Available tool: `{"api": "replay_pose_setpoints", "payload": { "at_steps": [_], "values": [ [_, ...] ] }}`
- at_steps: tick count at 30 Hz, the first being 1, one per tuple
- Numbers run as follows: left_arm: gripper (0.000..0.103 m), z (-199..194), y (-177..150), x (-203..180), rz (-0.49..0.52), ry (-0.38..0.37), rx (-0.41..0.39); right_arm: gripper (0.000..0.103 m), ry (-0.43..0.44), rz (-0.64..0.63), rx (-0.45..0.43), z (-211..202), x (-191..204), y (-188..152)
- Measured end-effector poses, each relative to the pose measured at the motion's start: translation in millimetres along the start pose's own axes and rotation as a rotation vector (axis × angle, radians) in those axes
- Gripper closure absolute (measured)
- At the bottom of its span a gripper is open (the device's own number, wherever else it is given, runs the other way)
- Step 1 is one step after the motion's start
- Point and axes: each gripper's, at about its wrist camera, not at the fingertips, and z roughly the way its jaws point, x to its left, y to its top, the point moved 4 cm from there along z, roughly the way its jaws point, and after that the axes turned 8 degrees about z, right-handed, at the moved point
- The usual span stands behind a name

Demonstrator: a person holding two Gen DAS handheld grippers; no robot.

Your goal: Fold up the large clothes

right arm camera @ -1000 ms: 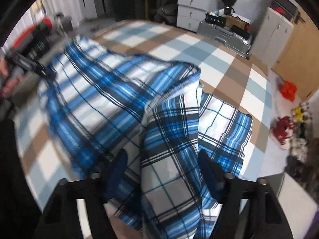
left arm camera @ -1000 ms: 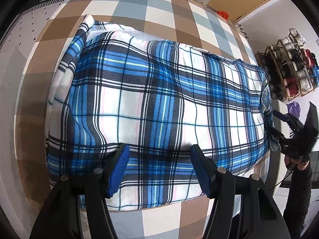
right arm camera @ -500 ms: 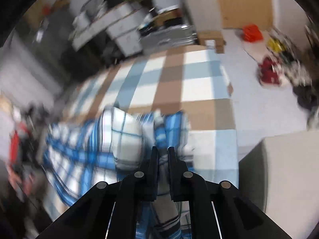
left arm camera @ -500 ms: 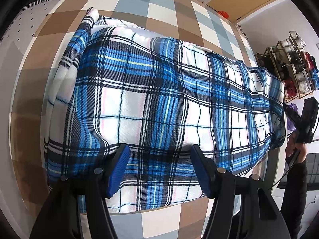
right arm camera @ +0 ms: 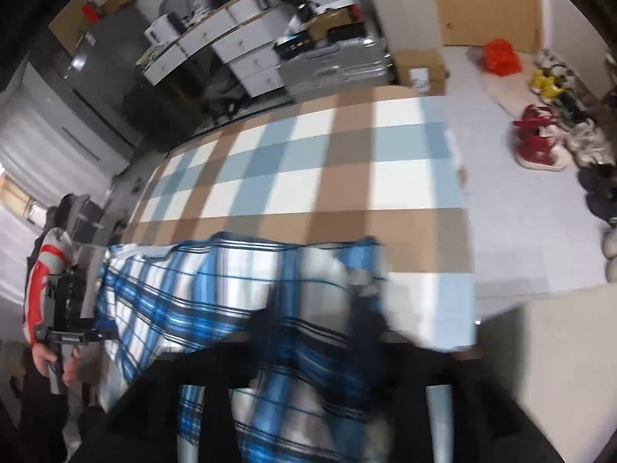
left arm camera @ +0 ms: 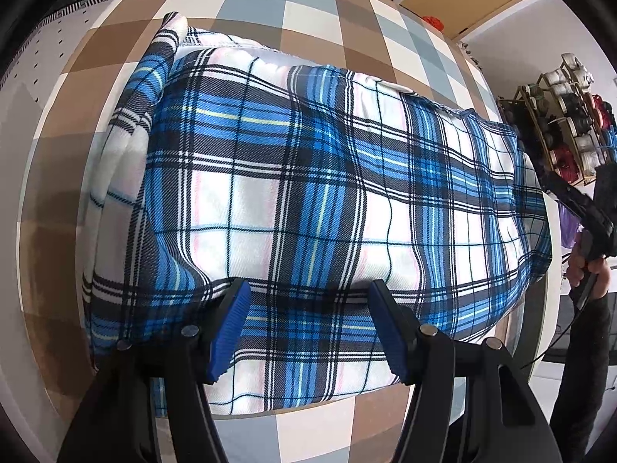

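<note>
A blue, white and black plaid garment (left arm camera: 308,208) lies folded into a wide rectangle on the checked table (left arm camera: 308,4). My left gripper (left arm camera: 308,328) is open, its blue pads just above the garment's near edge. In the right wrist view the garment (right arm camera: 185,289) lies at the table's near end. My right gripper (right arm camera: 316,332) is blurred by motion, its fingers spread apart with plaid cloth lying between them. The right gripper also shows in the left wrist view (left arm camera: 578,208) at the garment's right end.
The checked table (right arm camera: 347,177) stretches away beyond the garment. A shoe rack (left arm camera: 563,123) stands right of the table. Drawers, a silver case (right arm camera: 331,65) and boxes stand past the far end. Shoes (right arm camera: 540,142) lie on the floor to the right.
My right gripper, shut on the garment's end half a second ago, has opened. The garment's right end has settled flatter. My left gripper has stayed open over the near edge.
</note>
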Motion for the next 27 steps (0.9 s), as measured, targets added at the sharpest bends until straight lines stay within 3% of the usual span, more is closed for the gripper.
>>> {"api": "replay_pose_setpoints", "payload": {
  "at_steps": [1,4,6,13,17,22,25,27],
  "values": [
    [0.045,0.0,-0.1,-0.5,-0.002,-0.001,0.000,0.009,-0.015,-0.005,0.001,4.0,2.8,-1.2],
    [0.045,-0.3,-2.0,0.0,0.004,-0.004,0.006,0.010,-0.085,-0.050,0.025,16.0,9.9,-5.5],
    [0.045,-0.7,-2.5,1.5,0.013,-0.006,0.008,0.012,-0.087,-0.039,0.054,18.5,7.6,-11.0],
    [0.045,-0.9,-4.3,7.8,0.004,-0.038,-0.004,0.049,-0.059,-0.093,0.154,28.4,19.0,-47.5],
    [0.045,-1.8,-5.1,8.3,0.001,-0.041,-0.006,0.050,0.045,-0.238,0.218,35.3,49.0,-85.2],
    [0.045,-2.0,-7.0,8.2,0.009,-0.038,-0.002,0.050,0.060,-0.529,0.303,31.0,88.4,-140.7],
    [0.045,-1.6,-7.6,7.4,0.008,-0.038,-0.003,0.049,0.046,-0.585,0.296,21.1,92.3,-143.8],
    [0.045,-1.9,-7.0,6.8,0.010,-0.038,-0.003,0.040,0.040,-0.579,0.240,6.7,89.6,-128.3]
  ]
}}
